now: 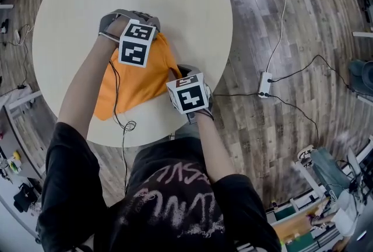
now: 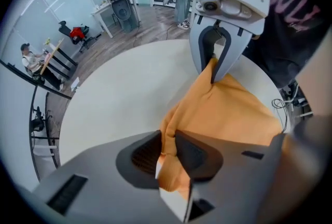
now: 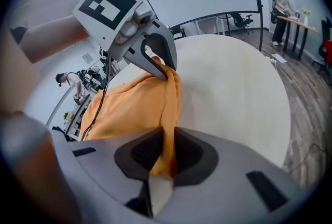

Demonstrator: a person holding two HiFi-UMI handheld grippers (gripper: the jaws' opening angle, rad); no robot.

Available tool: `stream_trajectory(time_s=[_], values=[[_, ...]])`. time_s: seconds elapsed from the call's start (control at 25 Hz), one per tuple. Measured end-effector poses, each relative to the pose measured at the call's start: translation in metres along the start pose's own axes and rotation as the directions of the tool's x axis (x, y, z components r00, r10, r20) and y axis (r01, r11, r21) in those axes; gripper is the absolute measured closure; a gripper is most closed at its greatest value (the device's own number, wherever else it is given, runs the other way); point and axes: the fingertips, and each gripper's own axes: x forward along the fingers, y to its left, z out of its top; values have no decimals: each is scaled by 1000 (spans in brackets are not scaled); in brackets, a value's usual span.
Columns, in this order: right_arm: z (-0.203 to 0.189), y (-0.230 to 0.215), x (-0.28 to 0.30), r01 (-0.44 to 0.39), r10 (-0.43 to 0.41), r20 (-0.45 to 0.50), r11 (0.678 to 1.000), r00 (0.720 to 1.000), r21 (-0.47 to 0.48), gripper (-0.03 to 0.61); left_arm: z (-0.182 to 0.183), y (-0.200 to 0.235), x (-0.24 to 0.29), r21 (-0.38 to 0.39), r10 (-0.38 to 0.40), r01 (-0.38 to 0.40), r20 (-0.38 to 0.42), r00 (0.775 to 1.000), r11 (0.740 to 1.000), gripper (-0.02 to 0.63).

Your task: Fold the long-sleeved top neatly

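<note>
Now, left gripper, right gripper, pinching top

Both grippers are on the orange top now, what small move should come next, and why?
Probably lift both a little, together. The left gripper and right gripper each pinch a fold of the orange top along one edge, the rest lying bunched on the table; raising that edge frees it to fold over.

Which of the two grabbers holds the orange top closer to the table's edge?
The right gripper: it pinches the orange top near the table rim by the person's body, while the left gripper grips it farther in.
</note>
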Motion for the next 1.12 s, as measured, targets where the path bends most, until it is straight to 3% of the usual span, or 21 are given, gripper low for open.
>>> stream_trajectory(time_s=[0.24,0.4,0.64,1.12], values=[[16,-17,-40,88,-88,81,996,993,10,517,21,14,-41,8,123,-123,54,991,992,526],[17,0,-66,147,-141,104,988,985,-54,518,26,-3,-72,34,166,-168,68,984,985,526],[33,45,-82,204,-177,173,966,969,-157,518,6,-31,-112,26,256,-258,71,964,966,526],[25,179,-84,290,-219,238,900,946,-325,518,-59,-136,-157,-19,392,-392,85,916,920,526]])
